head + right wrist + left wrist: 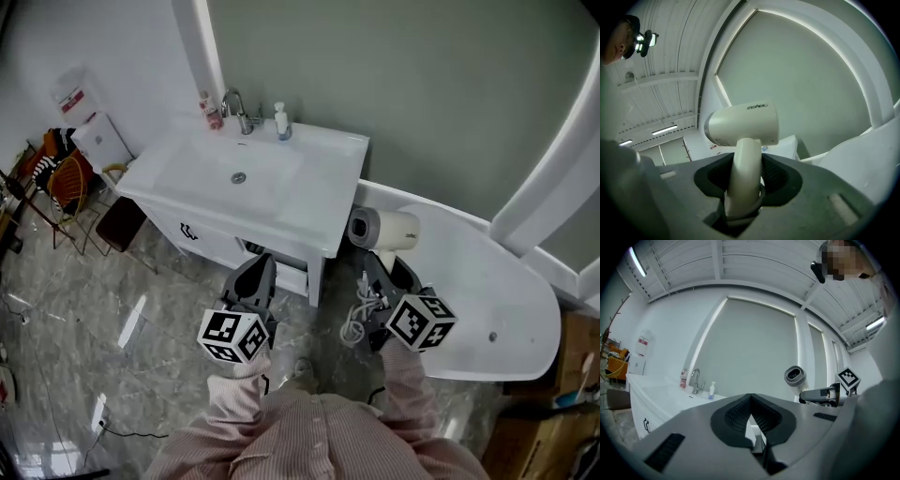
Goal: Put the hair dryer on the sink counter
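Observation:
The cream-white hair dryer [386, 230] hangs in the air between the sink counter [309, 187] and the bathtub, its nozzle pointing left. My right gripper [382, 267] is shut on its handle from below, and the right gripper view shows the handle [743, 168] wedged between the black pads with the dryer body [743, 124] above. Its white cord [354, 323] dangles in a coil beside that gripper. My left gripper [258, 277] is held low in front of the counter's cabinet, pads together with nothing in them. The left gripper view shows the hair dryer [795, 376] off to the right.
On the back of the counter stand a faucet [239, 111], a soap bottle [282, 122] and a pink bottle [212, 112]. A white bathtub [506, 291] fills the right. A dark stool [120, 223] and orange clutter [66, 183] sit on the marble floor at left.

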